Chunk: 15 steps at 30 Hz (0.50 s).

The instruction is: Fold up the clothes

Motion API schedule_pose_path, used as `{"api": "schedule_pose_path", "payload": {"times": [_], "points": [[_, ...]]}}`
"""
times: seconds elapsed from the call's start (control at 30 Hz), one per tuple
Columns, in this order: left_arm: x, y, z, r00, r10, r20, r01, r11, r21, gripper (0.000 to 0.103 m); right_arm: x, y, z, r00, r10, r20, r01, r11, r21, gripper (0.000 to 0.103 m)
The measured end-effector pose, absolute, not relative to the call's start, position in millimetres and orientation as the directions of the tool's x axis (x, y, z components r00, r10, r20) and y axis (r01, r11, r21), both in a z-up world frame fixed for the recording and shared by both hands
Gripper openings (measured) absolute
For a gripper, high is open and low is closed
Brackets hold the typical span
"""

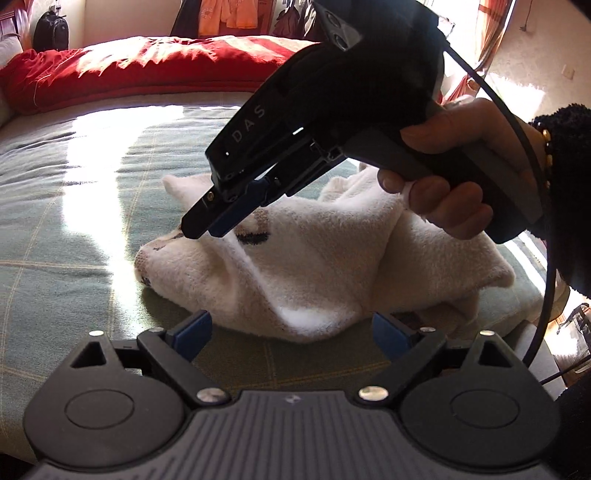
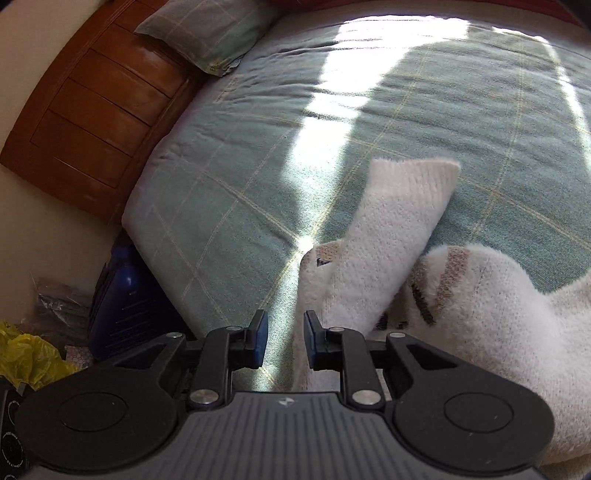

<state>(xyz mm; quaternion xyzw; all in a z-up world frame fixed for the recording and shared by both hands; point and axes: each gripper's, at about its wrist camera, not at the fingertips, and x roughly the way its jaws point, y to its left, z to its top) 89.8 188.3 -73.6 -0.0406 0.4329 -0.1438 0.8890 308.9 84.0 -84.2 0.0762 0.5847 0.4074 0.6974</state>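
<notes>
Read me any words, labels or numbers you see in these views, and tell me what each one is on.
"DAS": pale letters on the black body of the right tool, seen from the left wrist view.
Round dark object at the lower left edge of the right wrist view: ringed print, too small to read.
Nothing else legible.

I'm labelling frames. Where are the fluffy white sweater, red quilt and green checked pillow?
Fluffy white sweater (image 1: 314,280): left wrist view, folded body.
Red quilt (image 1: 122,74): left wrist view, top surface.
Green checked pillow (image 2: 210,33): right wrist view, centre.

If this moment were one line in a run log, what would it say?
step: folding white sweater | surface: green bed cover | left gripper: jaws open, empty | right gripper: jaws narrowly apart, empty
</notes>
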Motion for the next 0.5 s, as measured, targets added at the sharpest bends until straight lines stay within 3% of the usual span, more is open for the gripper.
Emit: {"api": "schedule_pose_path", "payload": {"times": [0.33, 0.5], "points": [[84.2, 199.1, -75.9, 0.585, -0.277, -0.762, 0.207, 0.96, -0.19, 0.093, 304.5, 52.0, -63.8, 0.055, 0.656, -0.752, -0.454, 0.688, 0.567, 0.047], [84.4, 190.5, -73.6, 0.579, -0.28, -0.766, 0.234, 0.957, -0.173, 0.093, 304.6, -5.5, -49.9, 0.149, 0.621, -0.77, -0.409, 0.747, 0.524, 0.049]]}}
